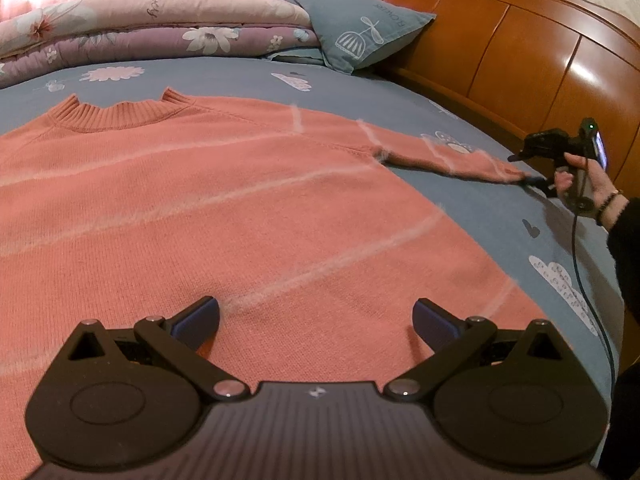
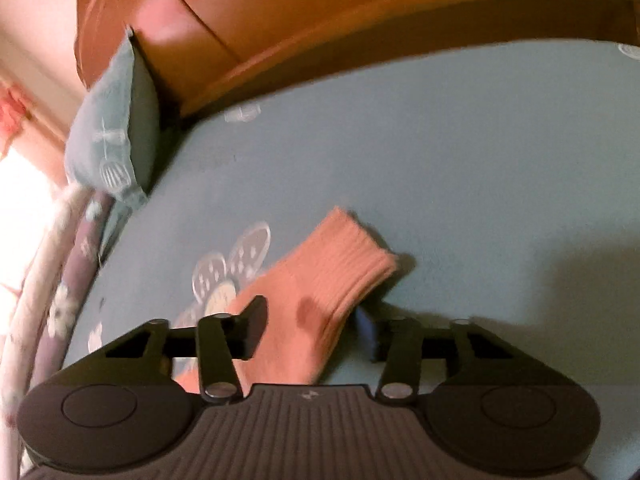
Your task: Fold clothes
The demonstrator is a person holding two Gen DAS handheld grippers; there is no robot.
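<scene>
A salmon-pink knit sweater (image 1: 192, 208) with pale stripes lies flat on the blue bed sheet (image 1: 472, 208), collar toward the far side. Its right sleeve (image 1: 448, 152) stretches out to the right. My left gripper (image 1: 316, 320) is open and empty, just above the sweater's lower body. My right gripper (image 1: 528, 168) is at the sleeve's end. In the right wrist view the ribbed cuff (image 2: 344, 264) lies between the right gripper's (image 2: 310, 330) fingers, which stand apart on either side of it, not clamped.
A wooden headboard (image 1: 520, 52) runs along the right. A blue pillow (image 1: 360, 28) and folded floral quilts (image 1: 140, 28) lie at the far side. A black cable (image 1: 588, 288) hangs from the right gripper.
</scene>
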